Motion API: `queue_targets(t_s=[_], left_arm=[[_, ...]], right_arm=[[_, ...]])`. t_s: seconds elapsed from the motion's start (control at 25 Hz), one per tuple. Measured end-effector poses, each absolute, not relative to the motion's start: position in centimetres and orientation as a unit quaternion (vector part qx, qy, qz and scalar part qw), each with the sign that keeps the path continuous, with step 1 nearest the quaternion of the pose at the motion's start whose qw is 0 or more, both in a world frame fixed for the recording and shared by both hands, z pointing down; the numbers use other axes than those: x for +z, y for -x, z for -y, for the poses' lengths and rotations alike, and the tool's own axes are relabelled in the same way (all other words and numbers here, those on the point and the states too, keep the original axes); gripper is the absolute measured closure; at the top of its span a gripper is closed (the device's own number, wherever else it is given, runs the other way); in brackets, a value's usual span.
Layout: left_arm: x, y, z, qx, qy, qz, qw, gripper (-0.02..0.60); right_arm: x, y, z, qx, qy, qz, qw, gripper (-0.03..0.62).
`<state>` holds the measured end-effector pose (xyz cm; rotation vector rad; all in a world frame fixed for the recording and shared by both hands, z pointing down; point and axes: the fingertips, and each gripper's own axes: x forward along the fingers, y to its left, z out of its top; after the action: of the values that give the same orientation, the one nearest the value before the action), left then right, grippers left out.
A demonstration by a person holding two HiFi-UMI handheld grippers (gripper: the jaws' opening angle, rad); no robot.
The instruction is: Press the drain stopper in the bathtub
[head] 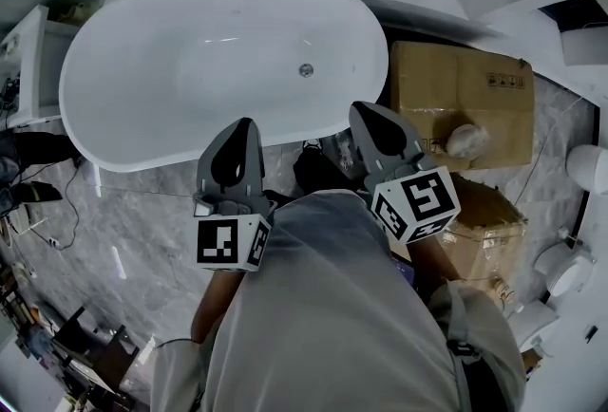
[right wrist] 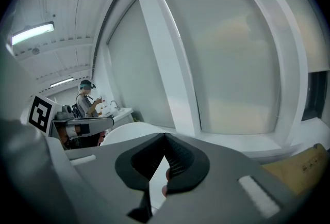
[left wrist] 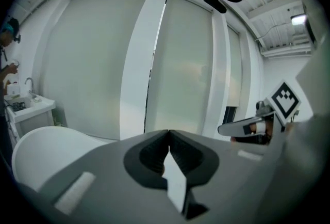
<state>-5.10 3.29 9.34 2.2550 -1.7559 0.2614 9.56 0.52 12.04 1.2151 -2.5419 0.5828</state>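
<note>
White bathtub (head: 142,78), drain stopper (head: 306,70) untouched, left tool (head: 247,123) and right tool (head: 363,108) both closed on nothing, held apart from it.

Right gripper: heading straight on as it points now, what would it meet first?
Probably the white ledge under the frosted window; the right gripper aims past the white oval bathtub at its left. Depth unclear.

One bathtub (head: 123,40), one drain stopper (head: 306,70), two boxes (head: 461,102) (head: 484,230), two hand-held grippers (head: 247,123) (head: 364,107).

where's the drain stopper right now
In the head view, the drain stopper sits on the floor of the white bathtub, right of its centre, toward the end beside the cardboard box.
</note>
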Motion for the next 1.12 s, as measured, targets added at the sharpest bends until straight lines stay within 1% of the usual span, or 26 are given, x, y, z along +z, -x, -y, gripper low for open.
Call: queue_targets(t_s=[0.36,0.68,1.12], left_arm=[[12.6,5.9,-0.5,0.105,-0.754,0.632,0.148,0.581],[15.4,7.4,0.6,0.108,-0.748,0.633,0.165,0.581],[20.2,9.4,2.8,0.119,-0.744,0.633,0.176,0.581]], right_arm=[[15.6,-9.3,3.3,0.209,-0.395,0.882,0.149,0.595],[17.9,-6.6,4.6,0.195,-0.375,0.890,0.172,0.595],[23.6,-4.3,6.9,0.192,-0.355,0.893,0.200,0.595]])
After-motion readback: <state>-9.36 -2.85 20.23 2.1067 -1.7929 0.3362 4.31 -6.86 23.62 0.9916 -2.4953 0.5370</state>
